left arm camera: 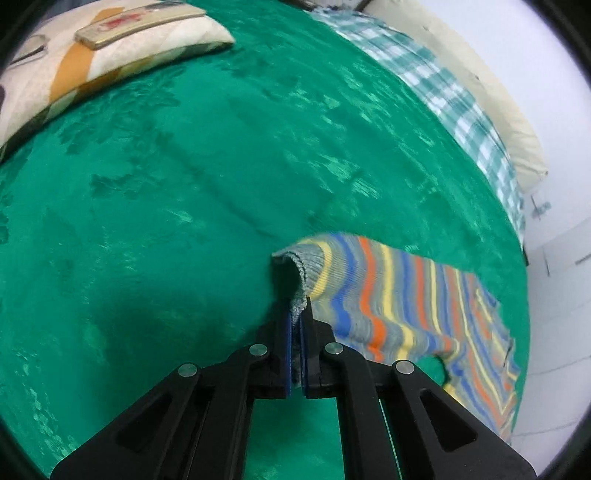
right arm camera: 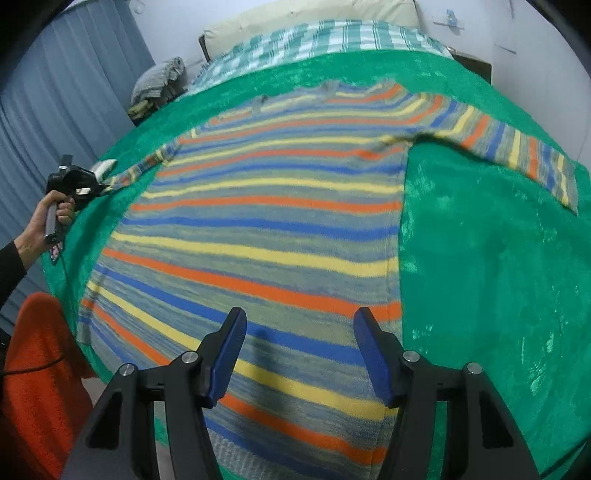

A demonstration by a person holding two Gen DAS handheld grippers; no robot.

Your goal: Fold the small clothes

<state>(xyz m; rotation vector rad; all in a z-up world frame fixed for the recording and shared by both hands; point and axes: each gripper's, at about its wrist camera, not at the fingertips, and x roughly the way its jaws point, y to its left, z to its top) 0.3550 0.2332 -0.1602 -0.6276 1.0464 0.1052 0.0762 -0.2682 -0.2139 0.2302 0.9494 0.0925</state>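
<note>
A striped knit sweater, banded in orange, yellow, blue and grey, lies spread flat on a green plush blanket that covers the bed, its hem toward the right wrist camera and its neckline toward the far side. Its right-hand sleeve stretches out across the blanket; the opposite sleeve runs off to the left, where its grey ribbed cuff is lifted a little off the blanket. The left tool has its blue pads pressed together on that cuff, pinching the knit edge, and in the right wrist view a hand holds this tool by its handle at the bed's left edge. The right tool hangs over the lower body of the sweater with its fingers spread and nothing between them. Beyond the blanket lie a green-and-white checked cloth and a cream pillow; a patterned cushion rests on the blanket's far corner in the left wrist view. An orange fuzzy cloth sits beside the bed at lower left.
</note>
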